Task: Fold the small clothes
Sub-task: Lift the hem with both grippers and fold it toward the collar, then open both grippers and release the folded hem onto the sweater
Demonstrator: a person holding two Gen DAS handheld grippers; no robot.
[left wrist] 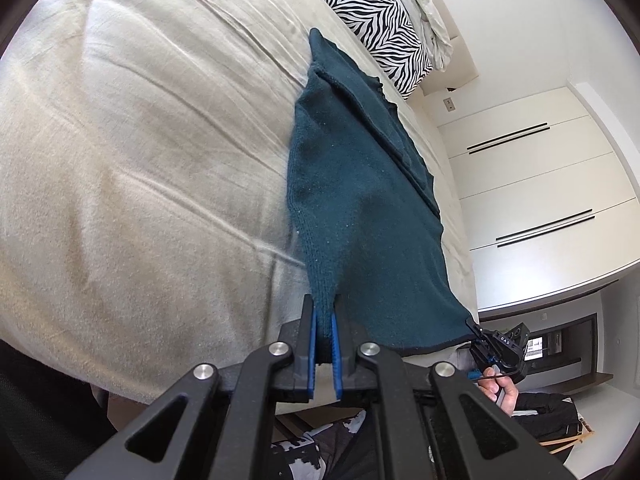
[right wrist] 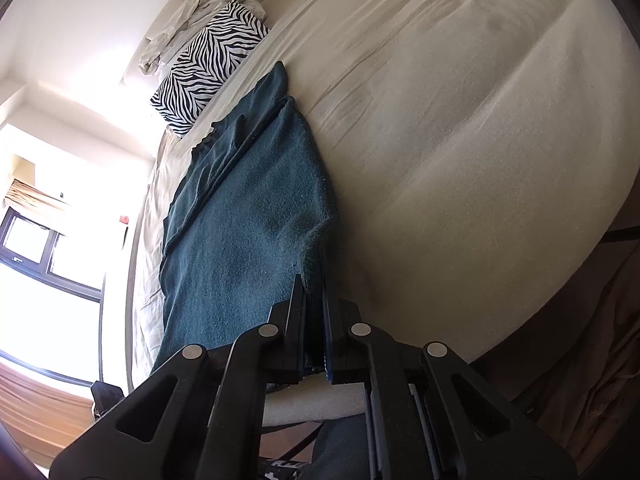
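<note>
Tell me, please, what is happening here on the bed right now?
A person is folding a dark teal knit garment on a bed covered with a beige sheet, holding a gripper in each hand. The left gripper and the right gripper are each shut on a near corner of the garment, whose far part lies on the sheet. A zebra-print pillow sits further up the bed.

Both tools are showing matte black linkage arms with round silver pivot screws. The left gripper [left wrist: 324, 322] is wearing blue finger pads; the right gripper [left wrist: 474, 330] is carrying white lettering, and a thin black cable is trailing by the hand [left wrist: 502, 394].
</note>
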